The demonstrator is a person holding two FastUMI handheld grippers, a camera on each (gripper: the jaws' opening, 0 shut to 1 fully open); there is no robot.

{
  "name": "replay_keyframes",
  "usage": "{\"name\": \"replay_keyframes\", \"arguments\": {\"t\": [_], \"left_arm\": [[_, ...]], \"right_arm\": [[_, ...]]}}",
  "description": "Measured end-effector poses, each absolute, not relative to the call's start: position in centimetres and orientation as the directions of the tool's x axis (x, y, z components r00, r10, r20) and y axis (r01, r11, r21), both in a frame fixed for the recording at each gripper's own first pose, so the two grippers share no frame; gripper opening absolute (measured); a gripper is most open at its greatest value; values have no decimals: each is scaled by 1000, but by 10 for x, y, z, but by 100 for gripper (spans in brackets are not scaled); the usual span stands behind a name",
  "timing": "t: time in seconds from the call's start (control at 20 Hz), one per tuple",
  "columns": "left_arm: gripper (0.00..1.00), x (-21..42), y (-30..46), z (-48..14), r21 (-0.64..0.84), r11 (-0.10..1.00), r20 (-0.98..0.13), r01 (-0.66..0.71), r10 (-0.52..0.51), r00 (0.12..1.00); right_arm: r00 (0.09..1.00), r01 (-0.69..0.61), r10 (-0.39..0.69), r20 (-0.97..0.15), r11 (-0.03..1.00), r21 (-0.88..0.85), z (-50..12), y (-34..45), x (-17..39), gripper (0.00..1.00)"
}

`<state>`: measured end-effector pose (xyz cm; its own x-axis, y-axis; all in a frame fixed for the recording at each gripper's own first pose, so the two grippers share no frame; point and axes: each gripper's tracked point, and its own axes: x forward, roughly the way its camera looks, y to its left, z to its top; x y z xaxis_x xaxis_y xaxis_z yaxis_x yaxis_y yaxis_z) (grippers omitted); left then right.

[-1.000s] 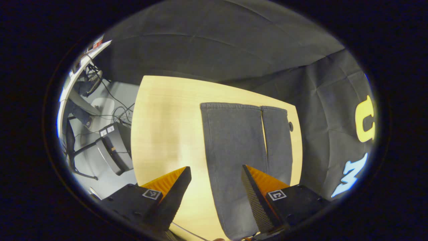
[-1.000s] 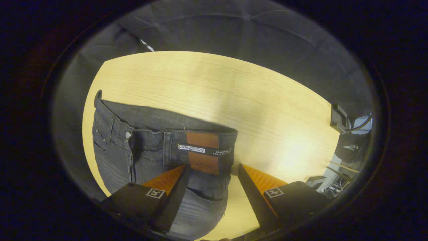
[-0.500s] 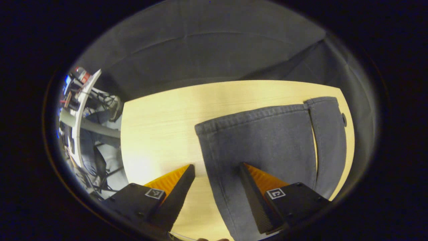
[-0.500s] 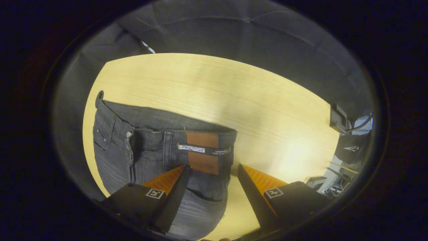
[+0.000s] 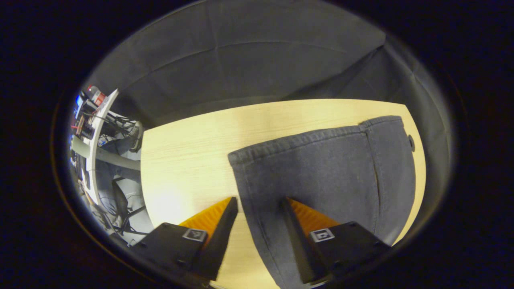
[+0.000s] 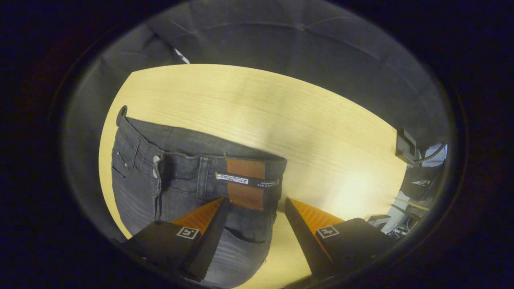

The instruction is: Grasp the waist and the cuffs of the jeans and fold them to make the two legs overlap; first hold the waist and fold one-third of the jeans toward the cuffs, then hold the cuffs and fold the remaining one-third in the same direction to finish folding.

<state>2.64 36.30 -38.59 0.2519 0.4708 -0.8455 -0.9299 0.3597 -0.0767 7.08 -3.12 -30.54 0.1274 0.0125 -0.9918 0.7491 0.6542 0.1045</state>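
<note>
In the left gripper view, the left gripper (image 5: 259, 204) has its fingers spread apart with nothing between them, poised over the near edge of one leg of the jeans (image 5: 321, 172); whether the tips touch the cloth cannot be told. The edge of that leg runs up through the gap, so one finger stands over bare table (image 5: 188, 160) and the other over denim. Beyond the fingers the two cuffs (image 5: 305, 138) lie flat side by side, their hems toward the far side of the table, with a narrow slit between the legs. In the right gripper view, the right gripper (image 6: 255, 204) is likewise spread and holds nothing, hovering at the waist (image 6: 200, 160) end of the jeans (image 6: 176, 188). The brown leather patch (image 6: 245, 184) on the waistband lies in the gap between the fingers, one finger over the denim seat, the other over the table (image 6: 321, 132) just beside the jeans' edge.
</note>
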Motion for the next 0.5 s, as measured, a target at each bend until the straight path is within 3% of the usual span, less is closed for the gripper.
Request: {"name": "replay_keyframes", "arguments": {"t": [0.1,0.15,0.25,0.3,0.35,0.45,0.5], "left_arm": [[56,40,363,-387,-94,356,-827,-930,492,272],[36,43,362,-388,-112,341,-816,-933,504,282],[20,46,362,-390,-122,331,-792,-936,535,293],[14,48,358,-386,-135,326,-793,-936,531,300],[8,44,357,-386,-138,335,-790,-932,530,308],[7,41,356,-386,-137,365,-790,-921,520,324],[8,41,356,-386,-157,380,-787,-912,510,348]], "right_arm": [[130,726,28,-991,678,115,-303,-33,76,82],[146,715,41,-988,686,135,-302,-30,77,76],[173,687,77,-982,705,177,-302,-25,77,44],[195,687,86,-977,698,199,-303,-25,79,29],[214,688,103,-971,690,225,-303,-23,78,23],[247,688,132,-960,674,270,-302,-23,78,12],[262,681,141,-955,673,287,-301,-23,78,12]]}}
